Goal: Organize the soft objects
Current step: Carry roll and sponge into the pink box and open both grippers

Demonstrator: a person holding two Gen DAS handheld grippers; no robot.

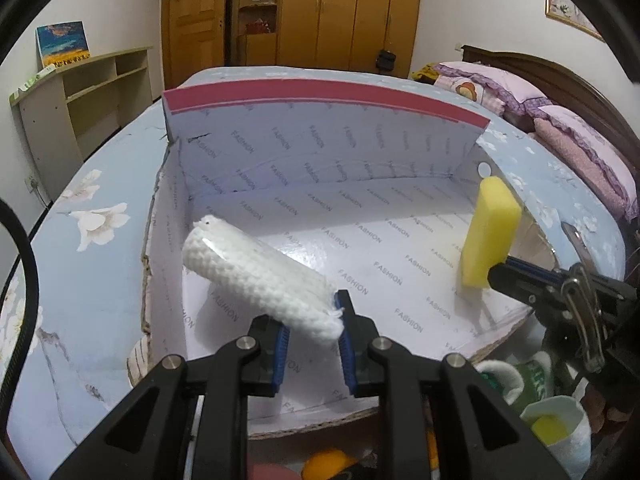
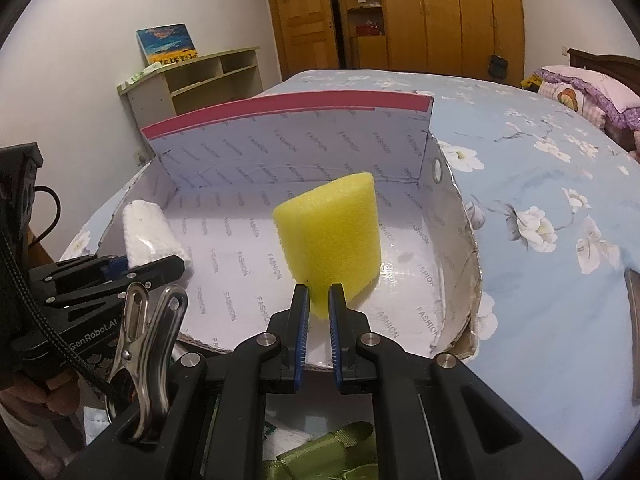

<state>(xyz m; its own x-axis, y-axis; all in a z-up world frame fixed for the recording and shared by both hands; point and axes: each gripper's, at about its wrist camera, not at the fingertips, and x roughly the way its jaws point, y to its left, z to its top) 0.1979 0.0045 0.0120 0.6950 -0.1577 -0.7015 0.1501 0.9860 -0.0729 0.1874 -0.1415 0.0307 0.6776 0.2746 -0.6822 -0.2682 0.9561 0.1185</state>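
Observation:
My left gripper (image 1: 314, 324) is shut on the near end of a rolled white knitted cloth (image 1: 256, 270) and holds it over the left part of an open cardboard box (image 1: 320, 148) lined with white "FASHION" paper. The cloth also shows in the right wrist view (image 2: 150, 236). My right gripper (image 2: 319, 304) is shut on the lower end of a yellow sponge (image 2: 332, 236), held upright over the right part of the box (image 2: 280, 148). In the left wrist view the sponge (image 1: 490, 232) stands near the box's right wall, with the right gripper (image 1: 500, 274) at its base.
The box sits on a bed with a blue floral sheet (image 2: 540, 184). Pink pillows (image 1: 520, 96) lie at the headboard. A low shelf (image 1: 84, 92) and a wooden wardrobe (image 1: 340, 12) stand behind. Other soft items, including green ribbon (image 2: 344, 452), lie below the grippers.

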